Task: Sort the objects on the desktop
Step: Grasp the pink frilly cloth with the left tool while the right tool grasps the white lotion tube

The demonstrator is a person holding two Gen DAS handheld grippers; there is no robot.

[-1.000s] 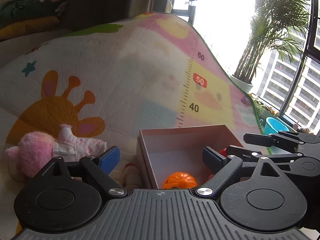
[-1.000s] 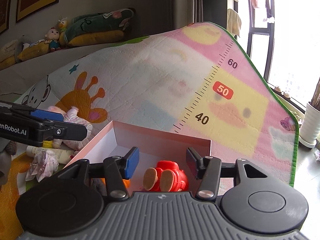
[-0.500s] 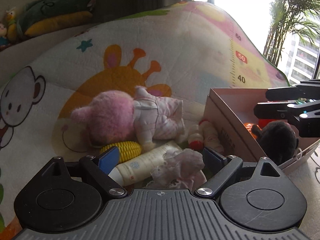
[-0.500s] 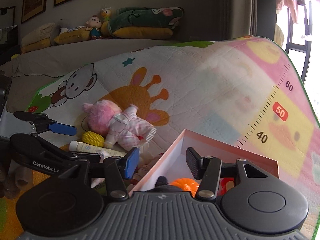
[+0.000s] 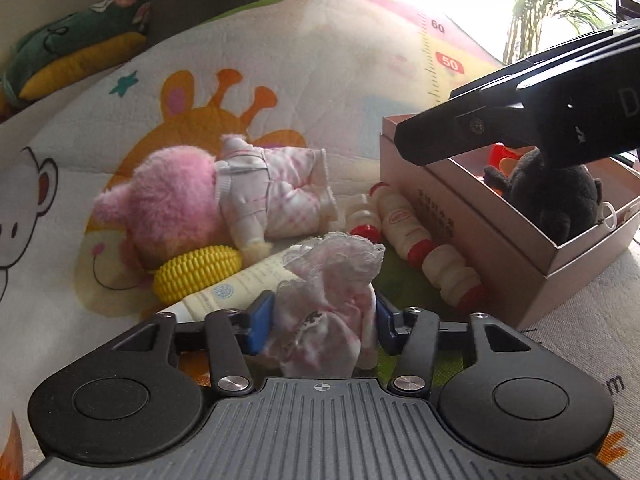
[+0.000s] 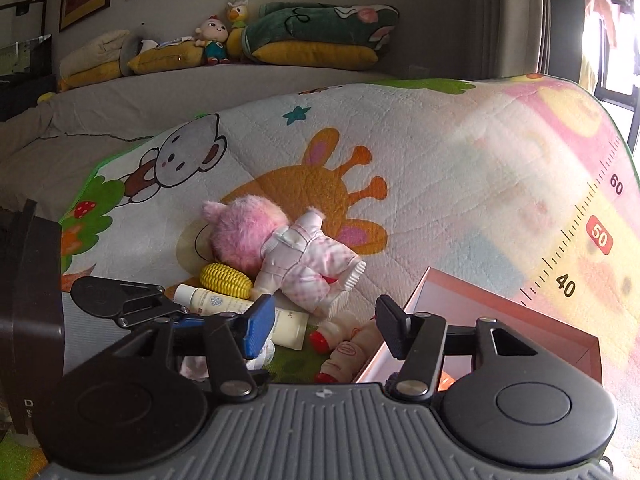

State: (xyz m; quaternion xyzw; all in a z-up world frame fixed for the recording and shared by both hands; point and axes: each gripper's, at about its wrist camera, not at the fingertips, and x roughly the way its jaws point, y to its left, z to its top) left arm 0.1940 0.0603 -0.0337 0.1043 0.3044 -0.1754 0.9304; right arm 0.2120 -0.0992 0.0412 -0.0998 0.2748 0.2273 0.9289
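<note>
The left gripper (image 5: 322, 320) stands wide, its pads either side of the frilly pink cloth (image 5: 326, 300) but not clearly pinching it. The right gripper (image 6: 324, 326) is also open and holds nothing, hovering above the box's near edge. The box (image 5: 472, 224) already holds a black plush (image 5: 556, 196); beside it lie the bottles (image 5: 404, 228), tube (image 5: 240, 288), corn (image 5: 196, 272) and doll (image 5: 224, 200). Risk: the limp cloth may slip out or drag the tube beneath it.
</note>
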